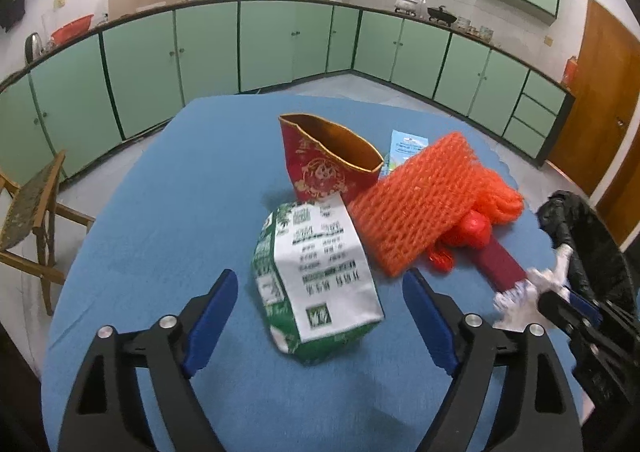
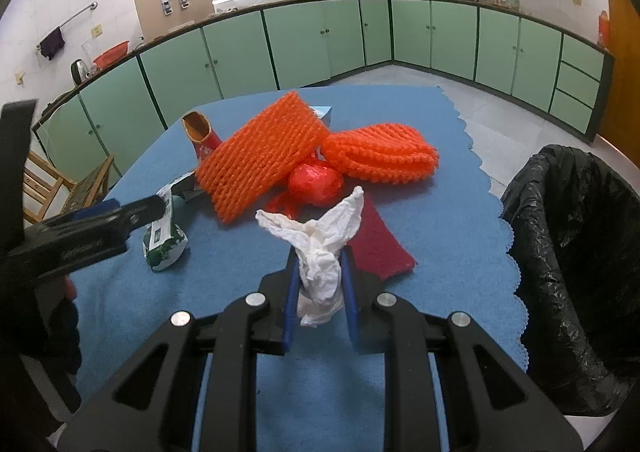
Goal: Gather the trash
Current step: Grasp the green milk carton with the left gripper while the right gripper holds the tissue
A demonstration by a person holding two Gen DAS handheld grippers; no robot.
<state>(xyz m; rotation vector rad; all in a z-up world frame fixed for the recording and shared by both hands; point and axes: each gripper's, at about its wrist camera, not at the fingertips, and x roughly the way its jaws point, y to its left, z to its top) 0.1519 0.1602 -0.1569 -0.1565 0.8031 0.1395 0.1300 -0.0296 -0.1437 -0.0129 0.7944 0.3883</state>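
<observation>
The left gripper (image 1: 318, 292) has its jaws spread wide, with the green-and-white packet (image 1: 316, 280) lying on the blue tablecloth (image 1: 160, 212) between the two blue pads, touched by neither. Ahead of those jaws stands the red-and-gold paper bag (image 1: 332, 160), open at the top; only the left wrist view looks down into its gold lining, and only there does the pale blue leaflet (image 1: 404, 148) show clearly behind it. Ahead and right of the jaws the orange foam net (image 1: 420, 204) leans over a crumpled red wrapper (image 1: 476, 230).

The right gripper (image 2: 320, 272) has its jaws closed on the crumpled white tissue (image 2: 320, 248), which sticks out forward of the fingertips. Just beyond them lies the dark red card (image 2: 376, 248). The right wrist view alone shows the second orange net (image 2: 384, 152) in full and, right of the jaws beyond the cloth's scalloped edge, the bin with a black liner (image 2: 576, 252).
</observation>
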